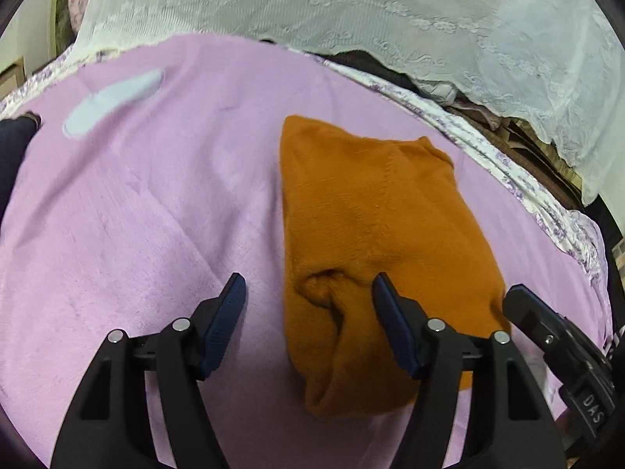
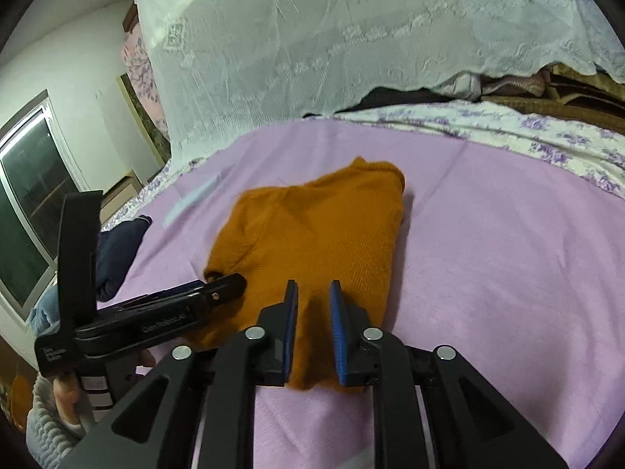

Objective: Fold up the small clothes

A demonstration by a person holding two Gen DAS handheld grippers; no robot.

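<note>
Folding looks mostly done here: the orange knit top (image 2: 312, 230) lies as a compact bundle on the lilac blanket (image 2: 488, 273) of the bed. Left tongs (image 1: 308, 293) stand wide over its near edge, gripping nothing; right tongs (image 2: 312, 293) are narrow with fabric between the pads, no clear pinch. I'd press that lumpy near corner flat before letting go. Plenty of bare blanket on both sides; a pale sock (image 1: 113, 103) and dark garment (image 2: 117, 250) sit off left, lace drape (image 2: 351, 39) behind.
</note>
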